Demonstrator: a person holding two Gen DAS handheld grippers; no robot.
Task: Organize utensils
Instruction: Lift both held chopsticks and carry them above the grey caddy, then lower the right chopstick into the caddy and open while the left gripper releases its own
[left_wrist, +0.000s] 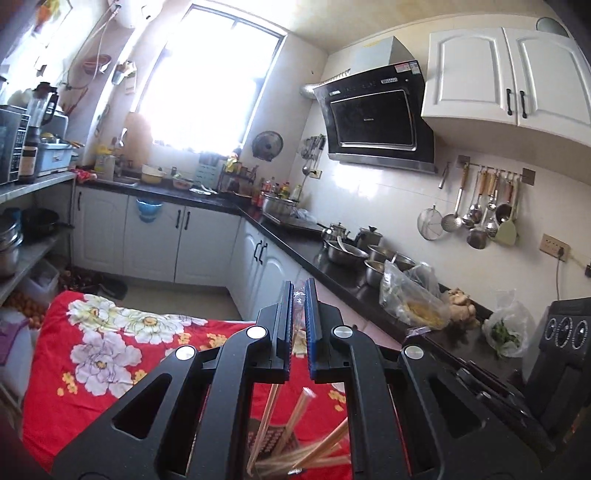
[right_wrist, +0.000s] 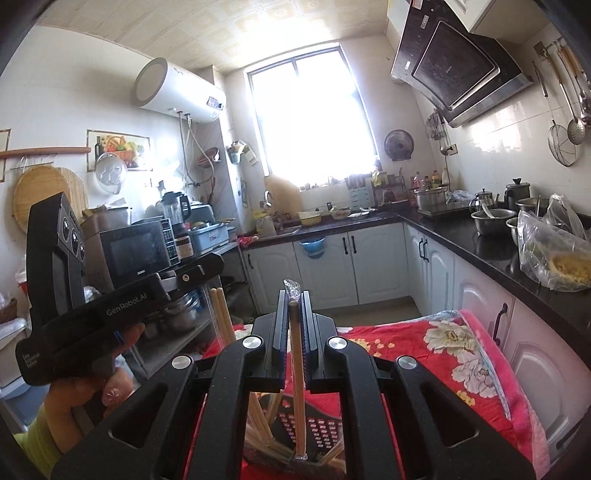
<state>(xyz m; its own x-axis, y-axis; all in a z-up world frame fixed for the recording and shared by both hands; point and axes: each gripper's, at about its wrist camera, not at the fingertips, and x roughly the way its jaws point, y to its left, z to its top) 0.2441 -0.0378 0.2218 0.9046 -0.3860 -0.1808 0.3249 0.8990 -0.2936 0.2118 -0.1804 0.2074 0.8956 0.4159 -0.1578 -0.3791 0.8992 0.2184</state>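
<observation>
Both grippers pinch wrapped chopsticks: the left gripper (left_wrist: 299, 291) and right gripper (right_wrist: 294, 299), above a red flowered cloth (left_wrist: 92, 350).

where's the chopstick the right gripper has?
Right wrist view, centre: the wrapped chopstick stands upright, clamped in the right gripper, its lower end over the black utensil holder on the red floral cloth.

1. Left gripper (left_wrist: 299, 295): matte black frame, two angular arms with triangular cut-outs, four round silver screws; one blue ribbed pad, one black.
2. Right gripper (right_wrist: 294, 301): same black frame, silver screws and ribbed pads.
3. Left gripper's body, seen from the right wrist: white "GenRobot.AI" lettering, three round dials.
4. Sleeve (right_wrist: 35, 441): yellow-green.
</observation>
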